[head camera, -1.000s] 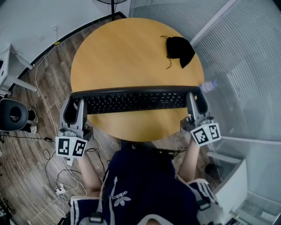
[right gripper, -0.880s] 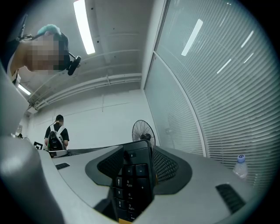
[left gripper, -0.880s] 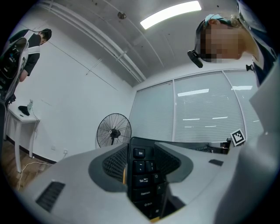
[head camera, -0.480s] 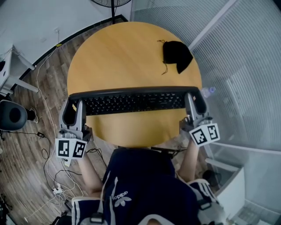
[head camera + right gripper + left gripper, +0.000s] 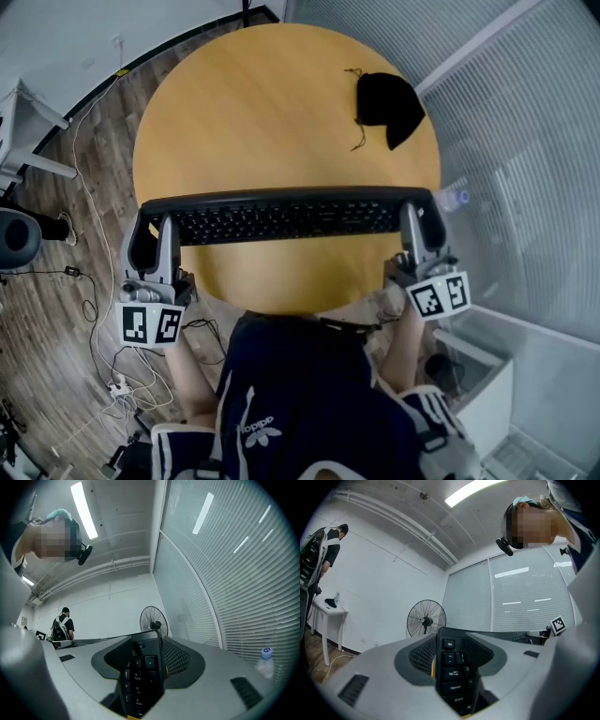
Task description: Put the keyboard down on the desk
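While left gripper [image 5: 153, 230] and right gripper [image 5: 421, 221] stay clamped on keyboard [image 5: 281, 217], still over desk [image 5: 267, 112]

open desk [image 5: 253, 112] beyond keyboard [image 5: 286, 217], black pouch [image 5: 385, 103] far right

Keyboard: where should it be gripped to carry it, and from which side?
By its two short ends, one gripper on each, coming in from the near long edge. The keyboard is long and thin, so end grips should balance it; the left gripper and right gripper are shut on it that way.
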